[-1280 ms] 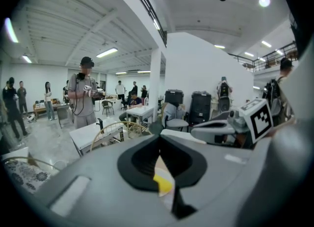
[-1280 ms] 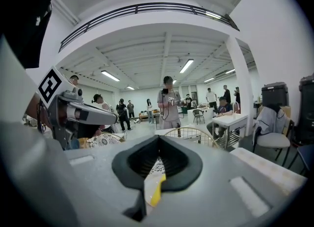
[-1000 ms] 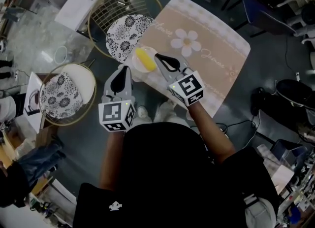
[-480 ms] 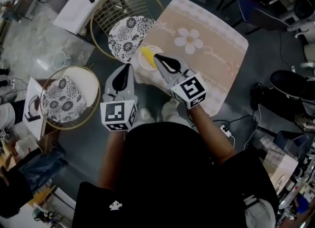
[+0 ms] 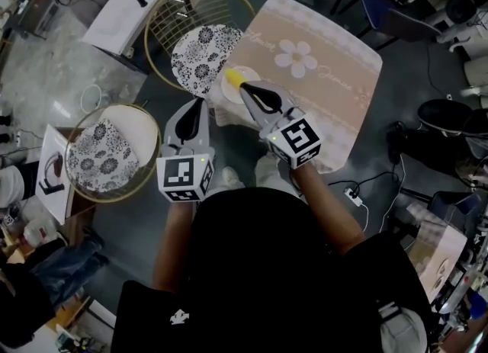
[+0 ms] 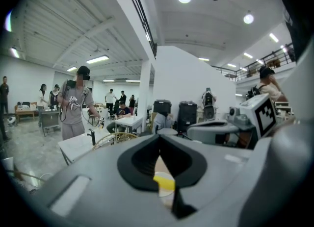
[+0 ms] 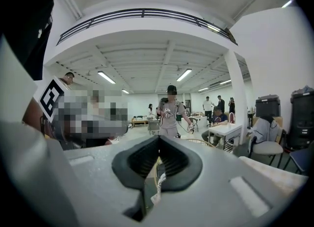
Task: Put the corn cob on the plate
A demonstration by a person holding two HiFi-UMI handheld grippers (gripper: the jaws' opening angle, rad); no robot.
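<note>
Tablecloth: corn cob lies diagonal on plate

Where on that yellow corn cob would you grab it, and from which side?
Probably across its middle, coming from above: the corn cob lies flat on the plate, so its long rounded sides look free to pinch across the narrow width.

Yellow corn cob lay on sm. white round plate, at pink tablecloth's left corner.

tablecloth: cursive script, too blurred to read; left gripper, right gripper: square markers only
</note>
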